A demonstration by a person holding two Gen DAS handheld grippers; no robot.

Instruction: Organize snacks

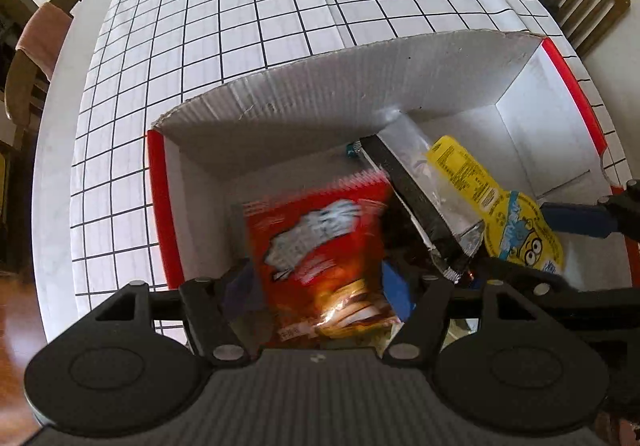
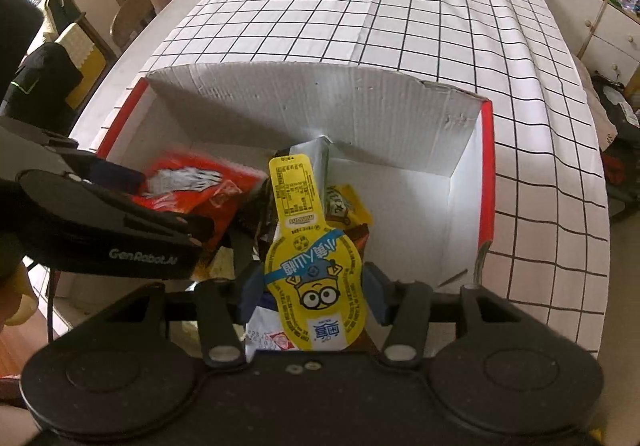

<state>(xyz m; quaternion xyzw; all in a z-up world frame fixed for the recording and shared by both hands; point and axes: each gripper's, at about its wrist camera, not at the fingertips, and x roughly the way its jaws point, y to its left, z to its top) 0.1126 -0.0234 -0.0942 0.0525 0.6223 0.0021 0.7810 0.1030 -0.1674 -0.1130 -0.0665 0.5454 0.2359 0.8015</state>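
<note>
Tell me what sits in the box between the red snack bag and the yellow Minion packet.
A silver-and-black foil bag stands tilted between the red snack bag and yellow Minion packet, clearest in the left wrist view.

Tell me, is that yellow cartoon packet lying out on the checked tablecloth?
No, the yellow packet sits between the right gripper's fingers over the open box.

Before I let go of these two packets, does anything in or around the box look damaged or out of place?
The cardboard box has a ragged, torn top edge at its far right corner, with small dents below. A silver-and-black packet leans tilted against the other snacks rather than lying flat. Nothing looks spilled.
</note>
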